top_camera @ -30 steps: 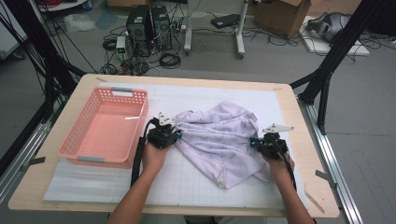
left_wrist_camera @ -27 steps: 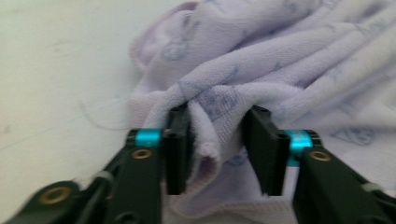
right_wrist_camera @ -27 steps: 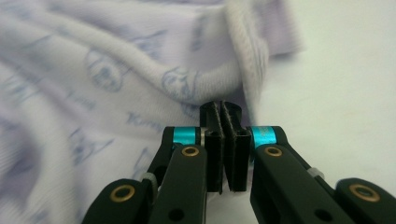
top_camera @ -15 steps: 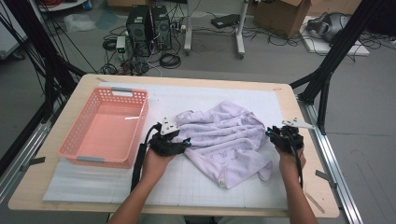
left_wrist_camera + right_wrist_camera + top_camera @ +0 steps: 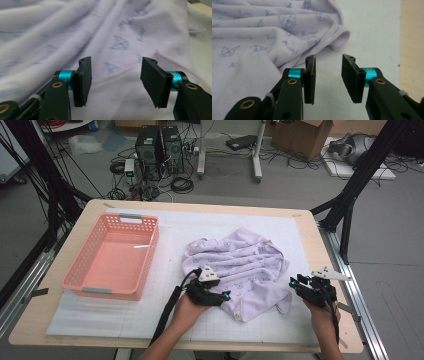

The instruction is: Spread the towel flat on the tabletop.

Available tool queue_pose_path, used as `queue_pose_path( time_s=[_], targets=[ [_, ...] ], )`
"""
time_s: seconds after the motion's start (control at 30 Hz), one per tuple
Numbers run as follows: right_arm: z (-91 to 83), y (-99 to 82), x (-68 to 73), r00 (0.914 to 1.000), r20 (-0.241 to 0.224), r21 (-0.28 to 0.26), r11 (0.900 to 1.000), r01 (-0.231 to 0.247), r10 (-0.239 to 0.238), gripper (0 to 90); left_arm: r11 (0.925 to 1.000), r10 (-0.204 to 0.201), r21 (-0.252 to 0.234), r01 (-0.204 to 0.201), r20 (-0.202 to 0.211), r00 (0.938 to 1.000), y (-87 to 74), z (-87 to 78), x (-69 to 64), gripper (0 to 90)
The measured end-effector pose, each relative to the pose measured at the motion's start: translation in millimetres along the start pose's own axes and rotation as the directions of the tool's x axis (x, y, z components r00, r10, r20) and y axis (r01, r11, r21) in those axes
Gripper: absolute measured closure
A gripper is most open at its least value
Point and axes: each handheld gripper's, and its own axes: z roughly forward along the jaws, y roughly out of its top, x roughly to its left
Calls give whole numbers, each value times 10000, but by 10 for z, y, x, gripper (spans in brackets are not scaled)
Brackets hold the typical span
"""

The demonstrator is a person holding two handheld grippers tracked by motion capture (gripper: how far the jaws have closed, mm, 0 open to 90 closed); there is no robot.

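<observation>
A pale lilac baby garment with a cat print lies loosely crumpled on the white mat. My left gripper hovers at its near left edge. In the left gripper view its jaws have just been opening and stand apart over a hem of the cloth, pinching nothing. My right gripper is just right of the garment's near right corner. Its jaws have also just been opening, with bare mat between them and the fabric to their left.
An empty pink plastic basket stands on the left part of the mat. The wooden table edge runs close behind my right gripper. Bare mat stretches along the near edge between basket and garment.
Both grippers have let go of the garment, which has sagged from a stretched spread into a looser heap. My left hand slid right and nearer; my right hand drew back toward the near right edge.
</observation>
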Motion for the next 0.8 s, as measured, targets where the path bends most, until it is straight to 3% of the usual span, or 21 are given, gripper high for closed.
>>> queue_pose_path(
  time_s=[0.13,0.17,0.2,0.23,0.27,0.3,0.43,0.6,0.8],
  targets=[
    [-48,-86,70,9996,-272,210,9997,98,-92,615,9993,3,376,-10,184,9998,-11,155,-194,414],
    [-63,-111,84,9995,-297,260,9996,144,-136,615,9993,221,291,-218,-106,9997,-28,172,-245,418],
    [-81,-137,92,9994,-314,297,9994,174,-165,615,9987,438,273,-425,-478,9979,-42,165,-285,461],
    [-102,-163,99,9994,-331,314,9994,138,-128,613,9987,440,292,-423,-634,9970,-50,138,-300,578],
    [-129,-184,100,9994,-336,295,9995,97,-87,611,9993,236,313,-217,-619,9978,-64,104,-299,722],
    [-156,-203,98,9994,-341,218,9997,75,-68,610,9996,97,284,-77,-703,9975,-90,64,-298,784],
    [-245,-263,114,9990,-422,115,9999,-116,121,610,9997,-255,3,257,-1158,9929,-241,-192,-244,840],
    [-264,-299,132,9988,-477,204,9998,71,-61,609,9996,-236,-162,213,-1648,9860,-507,-606,-193,857],
    [-258,-281,160,9989,-461,110,9999,75,-69,609,9983,-460,-435,384,-1884,9810,-733,-1016,-105,853]
  ],
)
